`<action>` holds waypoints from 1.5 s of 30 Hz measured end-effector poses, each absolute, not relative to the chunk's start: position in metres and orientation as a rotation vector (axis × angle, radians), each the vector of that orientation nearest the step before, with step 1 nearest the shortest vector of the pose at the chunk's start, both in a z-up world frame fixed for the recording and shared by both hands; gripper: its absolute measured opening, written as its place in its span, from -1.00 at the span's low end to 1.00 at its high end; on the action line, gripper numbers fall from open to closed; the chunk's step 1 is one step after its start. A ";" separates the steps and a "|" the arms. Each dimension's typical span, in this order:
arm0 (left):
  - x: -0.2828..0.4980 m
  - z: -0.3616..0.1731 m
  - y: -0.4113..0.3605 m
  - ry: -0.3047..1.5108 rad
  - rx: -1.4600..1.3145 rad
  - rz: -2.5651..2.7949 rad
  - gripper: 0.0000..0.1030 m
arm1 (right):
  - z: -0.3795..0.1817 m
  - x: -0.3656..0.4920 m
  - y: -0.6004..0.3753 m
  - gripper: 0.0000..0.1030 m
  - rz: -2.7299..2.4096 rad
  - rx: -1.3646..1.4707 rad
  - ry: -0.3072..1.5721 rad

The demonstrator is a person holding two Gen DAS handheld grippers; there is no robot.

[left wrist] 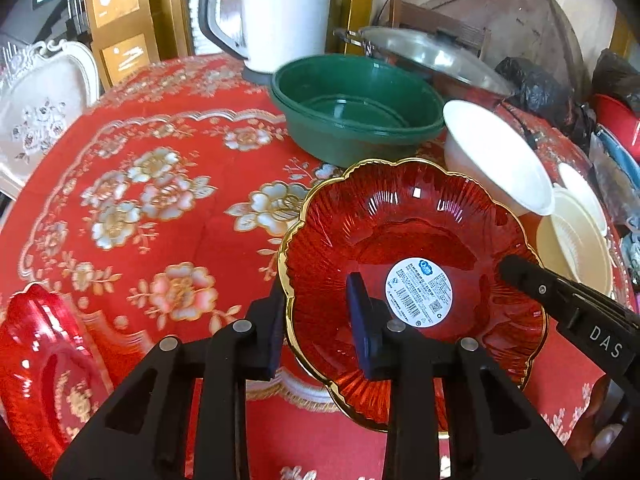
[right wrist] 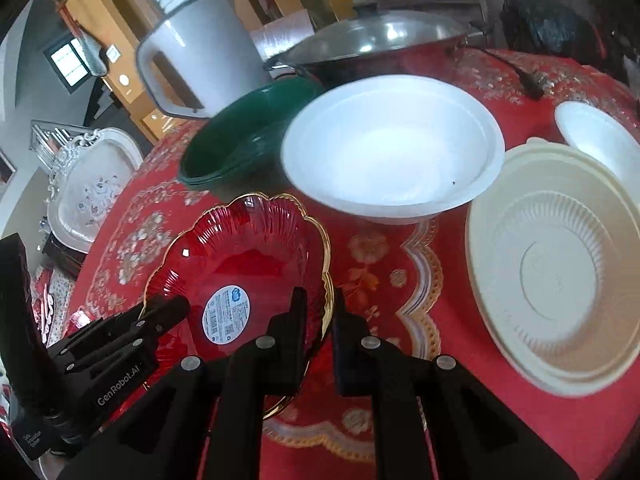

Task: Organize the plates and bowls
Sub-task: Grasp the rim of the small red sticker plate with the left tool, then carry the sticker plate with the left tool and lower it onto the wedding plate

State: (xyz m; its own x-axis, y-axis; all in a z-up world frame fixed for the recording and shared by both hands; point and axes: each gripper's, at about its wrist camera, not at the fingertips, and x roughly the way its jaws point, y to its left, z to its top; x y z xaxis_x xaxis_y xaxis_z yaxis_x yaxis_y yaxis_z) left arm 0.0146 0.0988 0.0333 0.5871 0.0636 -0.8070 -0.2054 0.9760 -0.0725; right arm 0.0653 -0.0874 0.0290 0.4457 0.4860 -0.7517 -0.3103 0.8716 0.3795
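**Two claws on one red dish**

Here, a red scalloped dish with a gold rim (left wrist: 412, 280) sits tilted above the red flowered cloth of the bench (left wrist: 160, 208), a round white label (left wrist: 419, 293) stuck in its middle. The left claw (left wrist: 320, 328) is clenched on the dish's near-left rim, one finger outside the wall and one inside. The right claw (right wrist: 320, 320) grips the opposite edge, its jaws nearly together with the gold rim pinched between them. Behind the dish stand stacked green bowls (left wrist: 356, 116) and a large white bowl (right wrist: 392, 148). Cream plates (right wrist: 560, 276) lie stacked to the right, a small white bowl (right wrist: 600, 140) just beyond them. A white kettle (left wrist: 280, 12) and a lidded wok (right wrist: 380, 44) stand at the back.
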 end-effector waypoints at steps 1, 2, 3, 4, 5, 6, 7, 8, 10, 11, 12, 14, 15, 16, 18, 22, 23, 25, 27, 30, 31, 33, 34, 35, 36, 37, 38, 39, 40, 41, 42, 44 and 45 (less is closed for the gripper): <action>0.009 0.038 0.100 0.923 -0.159 0.160 -0.45 | 0.033 0.061 -0.087 -0.82 0.503 0.195 0.986; 0.006 0.041 0.102 0.917 -0.159 0.161 -0.45 | 0.035 0.059 -0.085 -0.82 0.506 0.190 0.983; 0.001 0.044 0.105 0.910 -0.160 0.162 -0.45 | 0.039 0.055 -0.082 -0.81 0.510 0.183 0.976; -0.004 0.047 0.107 0.904 -0.159 0.164 -0.45 | 0.042 0.052 -0.081 -0.81 0.515 0.179 0.967; -0.008 0.050 0.110 0.898 -0.157 0.168 -0.45 | 0.045 0.048 -0.078 -0.81 0.521 0.175 0.962; -0.012 0.053 0.113 0.893 -0.159 0.171 -0.45 | 0.048 0.046 -0.077 -0.81 0.528 0.172 0.960; -0.019 0.055 0.117 0.887 -0.163 0.175 -0.45 | 0.050 0.043 -0.074 -0.81 0.535 0.169 0.956; -0.025 0.058 0.120 0.881 -0.163 0.181 -0.45 | 0.053 0.040 -0.072 -0.81 0.543 0.168 0.950; -0.035 0.062 0.128 0.871 -0.166 0.191 -0.45 | 0.058 0.034 -0.064 -0.81 0.560 0.155 0.942; -0.042 0.065 0.134 0.865 -0.169 0.199 -0.45 | 0.060 0.032 -0.060 -0.81 0.568 0.153 0.939; -0.046 0.066 0.138 0.862 -0.172 0.206 -0.45 | 0.062 0.030 -0.056 -0.81 0.578 0.149 0.937; -0.058 0.069 0.150 0.854 -0.177 0.223 -0.45 | 0.066 0.025 -0.046 -0.80 0.601 0.138 0.934; -0.063 0.070 0.154 0.851 -0.177 0.230 -0.45 | 0.067 0.023 -0.040 -0.80 0.613 0.131 0.933; -0.070 0.071 0.161 0.847 -0.179 0.242 -0.45 | 0.069 0.020 -0.033 -0.80 0.625 0.123 0.931; -0.081 0.072 0.171 0.845 -0.185 0.258 -0.45 | 0.070 0.015 -0.022 -0.79 0.644 0.110 0.930; -0.107 0.075 0.194 0.836 -0.186 0.307 -0.45 | 0.072 0.003 0.004 -0.78 0.695 0.089 0.934; -0.111 0.075 0.198 0.835 -0.186 0.315 -0.45 | 0.073 0.000 0.012 -0.77 0.709 0.083 0.934; -0.123 0.075 0.210 0.831 -0.191 0.337 -0.45 | 0.073 -0.005 0.026 -0.76 0.725 0.065 0.935; -0.135 0.074 0.222 0.832 -0.200 0.355 -0.45 | 0.072 -0.014 0.041 -0.75 0.747 0.051 0.938; -0.151 0.069 0.240 0.839 -0.227 0.380 -0.45 | 0.072 -0.023 0.061 -0.74 0.779 0.026 0.943; -0.155 0.067 0.244 0.841 -0.234 0.387 -0.45 | 0.072 -0.026 0.067 -0.74 0.787 0.014 0.945; -0.163 0.063 0.253 0.845 -0.248 0.403 -0.45 | 0.070 -0.032 0.082 -0.74 0.804 -0.010 0.952; -0.167 0.062 0.256 0.846 -0.253 0.410 -0.45 | 0.069 -0.035 0.088 -0.74 0.809 -0.020 0.955; -0.170 0.059 0.260 0.848 -0.260 0.416 -0.45 | 0.067 -0.038 0.095 -0.74 0.815 -0.032 0.958; -0.174 0.057 0.263 0.851 -0.266 0.422 -0.45 | 0.066 -0.040 0.099 -0.74 0.820 -0.038 0.962; -0.176 0.055 0.265 0.854 -0.267 0.424 -0.45 | 0.066 -0.042 0.103 -0.74 0.824 -0.046 0.965; -0.178 0.052 0.267 0.860 -0.271 0.425 -0.44 | 0.064 -0.046 0.108 -0.74 0.826 -0.056 0.969; -0.180 0.049 0.270 0.866 -0.275 0.425 -0.44 | 0.062 -0.048 0.112 -0.74 0.827 -0.065 0.974; -0.182 0.047 0.272 0.873 -0.279 0.425 -0.44 | 0.060 -0.050 0.115 -0.74 0.828 -0.072 0.979; -0.183 0.044 0.273 0.879 -0.282 0.426 -0.44 | 0.058 -0.051 0.118 -0.74 0.830 -0.080 0.987; -0.185 0.042 0.275 0.883 -0.283 0.428 -0.45 | 0.055 -0.052 0.120 -0.74 0.831 -0.085 0.993; -0.187 0.037 0.278 0.892 -0.287 0.433 -0.45 | 0.050 -0.055 0.125 -0.73 0.832 -0.100 1.007; -0.188 0.034 0.280 0.897 -0.292 0.436 -0.45 | 0.048 -0.056 0.127 -0.73 0.832 -0.110 1.011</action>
State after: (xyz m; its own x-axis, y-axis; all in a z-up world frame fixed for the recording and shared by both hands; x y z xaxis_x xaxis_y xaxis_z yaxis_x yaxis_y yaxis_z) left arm -0.1878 0.2802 0.0343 0.5460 0.2418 -0.8021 -0.4809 0.8744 -0.0638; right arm -0.0561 0.1274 0.0481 0.2587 0.5645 -0.7839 -0.6606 0.6955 0.2829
